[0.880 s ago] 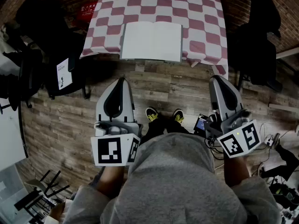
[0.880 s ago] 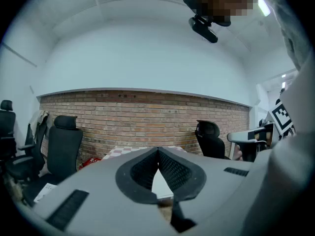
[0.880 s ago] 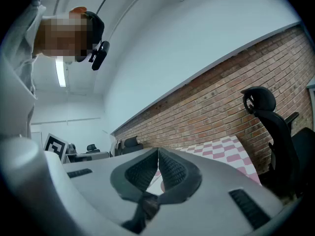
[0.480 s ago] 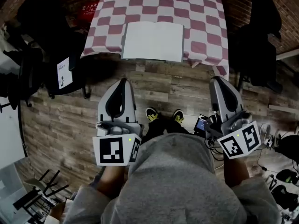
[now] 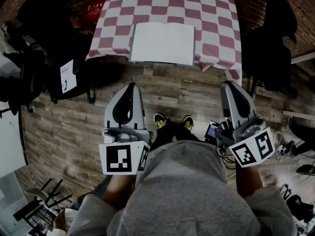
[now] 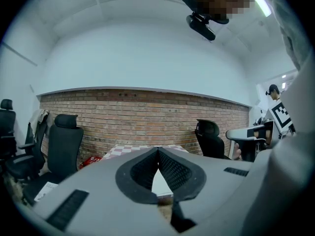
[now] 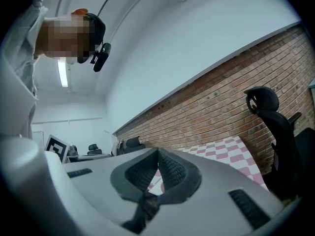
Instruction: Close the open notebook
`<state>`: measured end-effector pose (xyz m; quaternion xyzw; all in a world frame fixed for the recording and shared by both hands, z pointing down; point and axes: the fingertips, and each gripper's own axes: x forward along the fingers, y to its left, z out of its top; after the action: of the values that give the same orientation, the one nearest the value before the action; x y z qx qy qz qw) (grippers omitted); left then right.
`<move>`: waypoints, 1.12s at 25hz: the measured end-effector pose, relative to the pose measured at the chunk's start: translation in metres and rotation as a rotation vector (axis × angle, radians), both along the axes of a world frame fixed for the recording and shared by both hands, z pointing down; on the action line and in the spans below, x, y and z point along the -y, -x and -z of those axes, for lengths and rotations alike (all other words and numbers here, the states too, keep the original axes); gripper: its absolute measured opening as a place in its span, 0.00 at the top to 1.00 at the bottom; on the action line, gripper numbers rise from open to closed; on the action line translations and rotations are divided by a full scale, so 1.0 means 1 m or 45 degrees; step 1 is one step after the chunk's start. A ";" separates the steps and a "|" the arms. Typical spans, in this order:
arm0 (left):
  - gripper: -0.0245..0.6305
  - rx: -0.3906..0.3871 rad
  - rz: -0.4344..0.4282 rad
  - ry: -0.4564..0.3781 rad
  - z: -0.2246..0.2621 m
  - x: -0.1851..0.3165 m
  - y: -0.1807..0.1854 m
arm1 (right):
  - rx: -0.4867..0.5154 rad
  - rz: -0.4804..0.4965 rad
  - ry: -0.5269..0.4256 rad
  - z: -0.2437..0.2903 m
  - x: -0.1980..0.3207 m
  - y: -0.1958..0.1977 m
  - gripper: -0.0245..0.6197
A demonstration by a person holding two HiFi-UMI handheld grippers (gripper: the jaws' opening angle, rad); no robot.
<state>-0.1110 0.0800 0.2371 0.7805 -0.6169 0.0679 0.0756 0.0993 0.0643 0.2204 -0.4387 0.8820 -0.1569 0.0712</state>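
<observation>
That open white paper notebook point(image 5: 162, 43) lies flat at 12 o'clock on the red-checked bench point(image 5: 167, 4), looks light and floppy, so I'd lift one outer cover edge; left claw point(image 5: 129, 85) and right claw point(image 5: 230, 83) are both pinched together, empty, well short of it.

Left gripper point(image 6: 158, 149), jaws together

The head view looks steeply down from above the person onto the floor point(image 5: 172, 90) and the checked table point(image 5: 216, 14) beyond. Both gripper views sit low, facing level toward the brick wall point(image 6: 147, 117), and share that table.
</observation>
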 end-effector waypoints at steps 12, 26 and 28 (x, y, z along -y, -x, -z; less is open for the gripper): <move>0.95 0.005 0.016 -0.005 0.000 0.003 0.017 | -0.017 0.026 0.010 -0.001 0.002 0.017 0.92; 0.95 -0.023 0.018 -0.018 0.000 0.002 0.053 | -0.041 0.058 0.002 0.001 0.003 0.061 0.92; 0.95 -0.024 0.016 -0.016 0.000 0.002 0.058 | -0.036 0.069 0.006 0.002 0.004 0.071 0.92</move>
<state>-0.1690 0.0784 0.2371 0.7775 -0.6215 0.0564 0.0770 0.0285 0.0604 0.2184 -0.4169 0.8941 -0.1549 0.0535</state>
